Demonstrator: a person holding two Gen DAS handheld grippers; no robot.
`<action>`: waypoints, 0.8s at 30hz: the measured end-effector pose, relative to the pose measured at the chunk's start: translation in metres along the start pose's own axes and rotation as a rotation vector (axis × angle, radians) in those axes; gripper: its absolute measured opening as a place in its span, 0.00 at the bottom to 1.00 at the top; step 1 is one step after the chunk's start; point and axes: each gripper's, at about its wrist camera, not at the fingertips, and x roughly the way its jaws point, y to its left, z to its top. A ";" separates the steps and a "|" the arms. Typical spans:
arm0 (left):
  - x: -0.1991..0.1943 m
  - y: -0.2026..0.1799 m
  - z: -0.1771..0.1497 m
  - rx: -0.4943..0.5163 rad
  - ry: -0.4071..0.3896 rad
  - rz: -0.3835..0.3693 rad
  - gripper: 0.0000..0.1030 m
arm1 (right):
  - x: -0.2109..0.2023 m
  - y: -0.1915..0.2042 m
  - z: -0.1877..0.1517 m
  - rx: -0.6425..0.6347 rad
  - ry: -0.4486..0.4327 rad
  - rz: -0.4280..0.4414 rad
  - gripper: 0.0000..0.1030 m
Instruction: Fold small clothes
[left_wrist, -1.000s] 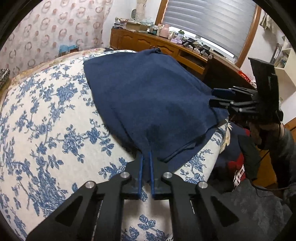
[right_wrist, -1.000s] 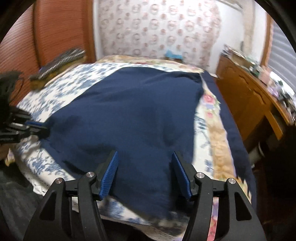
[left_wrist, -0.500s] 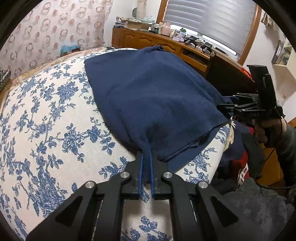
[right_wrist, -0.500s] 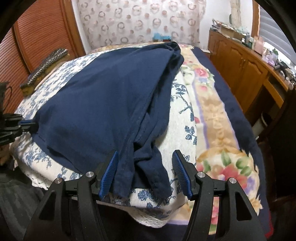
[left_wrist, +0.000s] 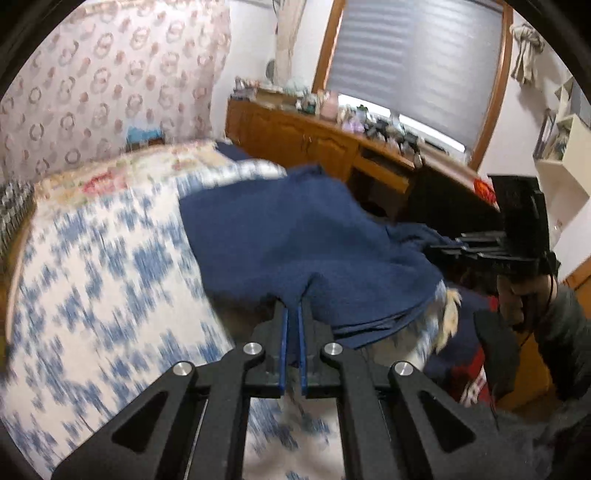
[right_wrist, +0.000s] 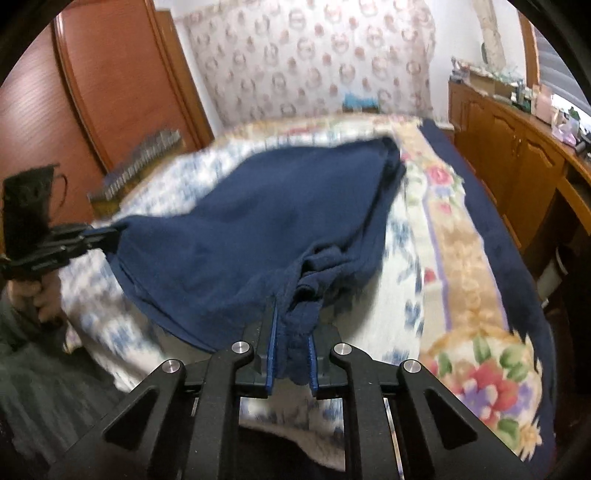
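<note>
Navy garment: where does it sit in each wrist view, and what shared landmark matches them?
Left wrist: navy garment centre, a corner pinched in the left gripper.
Right wrist: centre-left, bunched edge between the closing right gripper jaws.
Shared landmark: wooden dresser.

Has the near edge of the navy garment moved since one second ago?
Yes. The navy garment edge has risen off the floral bedspread, bunched in the closing right gripper.

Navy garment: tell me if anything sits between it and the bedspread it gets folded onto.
Nothing visible does. The navy garment lies directly on the floral bedspread, with its near edge pinched in the left gripper while the right gripper is closing on bunched cloth.
</note>
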 end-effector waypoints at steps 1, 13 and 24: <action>0.001 0.002 0.009 -0.002 -0.014 0.005 0.02 | -0.003 -0.002 0.008 0.002 -0.022 0.005 0.10; 0.069 0.073 0.106 -0.045 -0.031 0.113 0.02 | 0.039 -0.045 0.124 0.055 -0.153 -0.022 0.10; 0.113 0.096 0.123 -0.039 0.019 0.148 0.02 | 0.080 -0.069 0.149 0.048 -0.120 -0.052 0.11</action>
